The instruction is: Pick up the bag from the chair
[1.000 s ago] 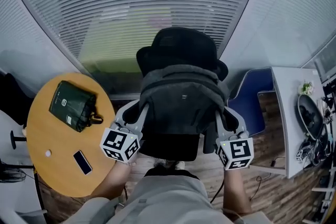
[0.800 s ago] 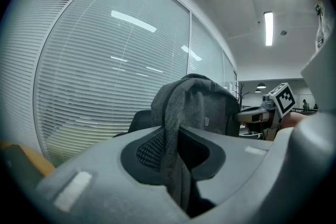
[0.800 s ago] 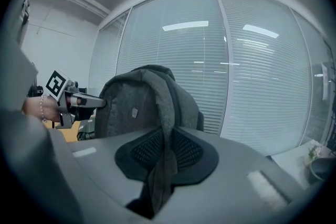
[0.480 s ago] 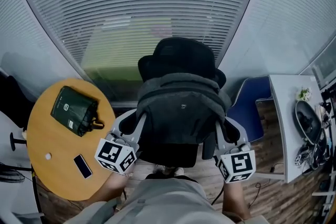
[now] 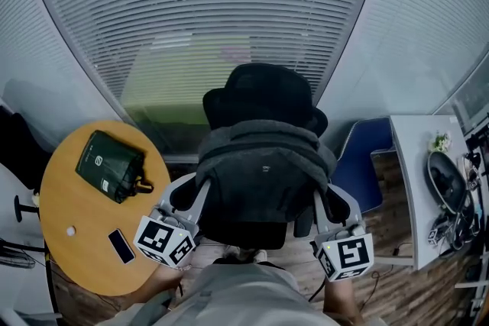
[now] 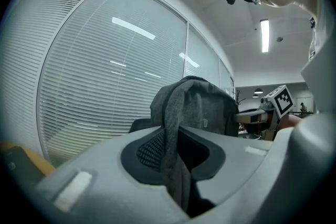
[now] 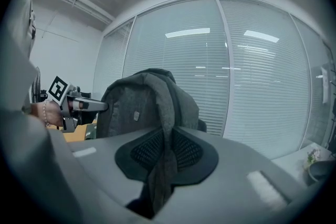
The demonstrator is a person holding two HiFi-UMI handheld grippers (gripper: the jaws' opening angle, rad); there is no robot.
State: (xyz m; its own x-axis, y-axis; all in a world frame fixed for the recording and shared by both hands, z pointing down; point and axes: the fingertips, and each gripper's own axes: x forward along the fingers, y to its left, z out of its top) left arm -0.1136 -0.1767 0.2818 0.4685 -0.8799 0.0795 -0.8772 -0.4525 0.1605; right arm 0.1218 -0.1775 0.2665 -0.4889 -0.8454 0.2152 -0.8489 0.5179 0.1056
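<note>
- the grey bag hangs upright between our two grippers, in front of the black chair, whose back rises behind its top edge. the head view does not show whether its base is clear of the seat.
- the left gripper is clamped on a grey strap at the bag's left side. the fabric is pinched between the dark ribbed pads and trails down below them.
- the right gripper is closed the same way on the other strap, with the band running between its pads and hanging slack beneath.
- we judge the pick-up to be in its lifting step: both grips are made, and the straps seem to carry the bag's weight rather than the chair.
- the next move, as we read it, calls for raising both hands together and level, so the bag comes away from the chair without tipping or snagging on the backrest.
- the grips sit on thin fabric, so a strap could slide through the pads if one side takes more of the load.
- to the left, a round wooden table bears a dark green pouch and a phone, well apart from the bag. a white desk stands to the right, and slatted blinds fill the window behind the chair.
</note>
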